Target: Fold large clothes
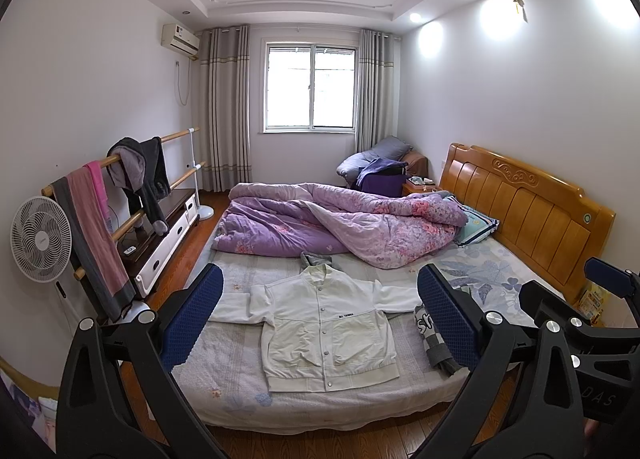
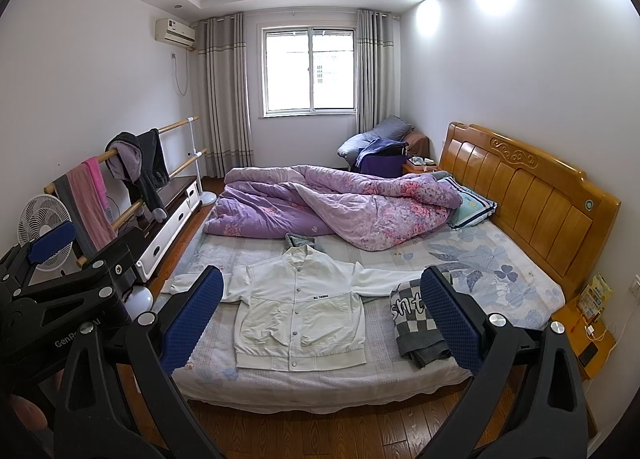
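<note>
Left wrist view shows the jacket [image 1: 326,323] flat mid-bed, both the left gripper [image 1: 320,315] and right gripper [image 2: 320,315] wide open and empty, so a grab might catch the sweater [image 2: 416,323] at 3 o'clock.

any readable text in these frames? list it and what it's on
"GenRo…", cut off: left gripper's body.
"DAS", partial: right gripper's body.
"snt…", partly hidden: checkered folded garment.
White jacket chest label: too small.
Air conditioner sticker, yellow package: unreadable.
</note>
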